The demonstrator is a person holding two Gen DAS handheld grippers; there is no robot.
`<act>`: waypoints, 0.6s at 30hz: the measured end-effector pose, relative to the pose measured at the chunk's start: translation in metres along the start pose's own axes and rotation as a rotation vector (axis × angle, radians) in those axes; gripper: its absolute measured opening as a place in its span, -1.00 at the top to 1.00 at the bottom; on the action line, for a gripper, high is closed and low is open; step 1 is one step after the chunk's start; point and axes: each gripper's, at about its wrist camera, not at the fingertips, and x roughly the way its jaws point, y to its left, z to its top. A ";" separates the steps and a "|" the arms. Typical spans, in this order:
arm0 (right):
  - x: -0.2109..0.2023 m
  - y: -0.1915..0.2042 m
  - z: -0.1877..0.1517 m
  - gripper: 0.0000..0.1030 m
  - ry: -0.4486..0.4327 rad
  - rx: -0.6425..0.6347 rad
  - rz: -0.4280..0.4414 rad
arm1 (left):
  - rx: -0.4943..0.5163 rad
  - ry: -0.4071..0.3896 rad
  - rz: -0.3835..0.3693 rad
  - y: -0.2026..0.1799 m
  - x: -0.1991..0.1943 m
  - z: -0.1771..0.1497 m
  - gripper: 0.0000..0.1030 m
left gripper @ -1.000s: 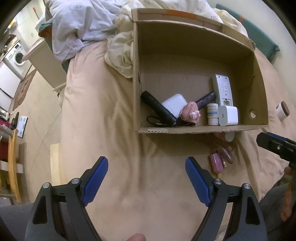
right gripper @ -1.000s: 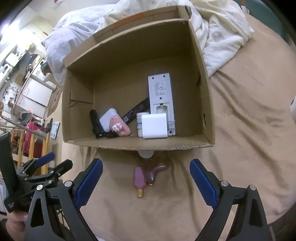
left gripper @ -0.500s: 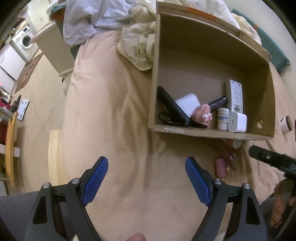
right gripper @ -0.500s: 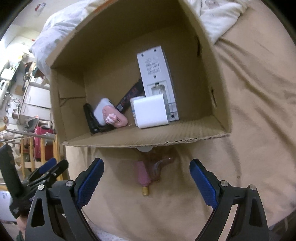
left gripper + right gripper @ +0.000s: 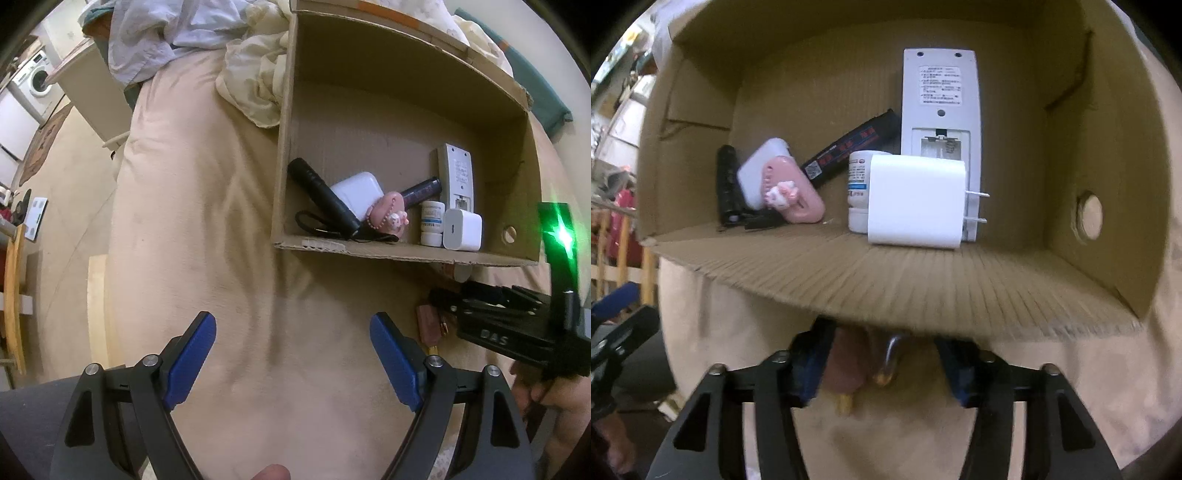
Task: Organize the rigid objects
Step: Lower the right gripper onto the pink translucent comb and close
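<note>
A cardboard box lies on its side on the beige bed, opening toward me. Inside lie a black flashlight, a white power bank, a pink charm case, a dark tube, a white remote, a small white bottle and a white charger plug. A pink object with a metal clip lies on the sheet under the box's lower flap. My right gripper is open, its jaws either side of that pink object. My left gripper is open and empty over the bare sheet.
Crumpled bedding is piled behind the box's left side. The bed's left edge drops to the floor, with a white cabinet and a washing machine beyond. A teal cushion lies at the far right.
My right gripper has moved forward and down to the pink object under the box flap, and its jaws have narrowed around it. My left gripper has drifted left and stays open.
</note>
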 end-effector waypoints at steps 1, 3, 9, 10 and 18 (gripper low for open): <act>0.004 0.001 0.001 -0.34 0.007 -0.006 -0.005 | 0.000 0.001 0.001 0.000 0.000 0.000 -0.63; 0.013 0.005 0.002 -0.34 0.028 -0.023 -0.025 | -0.002 0.006 0.003 0.001 0.002 0.000 -0.63; 0.011 0.012 0.000 -0.13 0.016 -0.053 -0.011 | 0.001 0.009 0.010 0.001 0.004 0.000 -0.63; 0.010 0.013 -0.002 -0.08 0.020 -0.060 -0.002 | 0.002 0.005 0.009 0.001 0.003 0.000 -0.63; -0.014 0.014 -0.045 0.08 0.071 -0.135 -0.012 | -0.008 0.001 -0.007 0.003 0.000 0.000 -0.63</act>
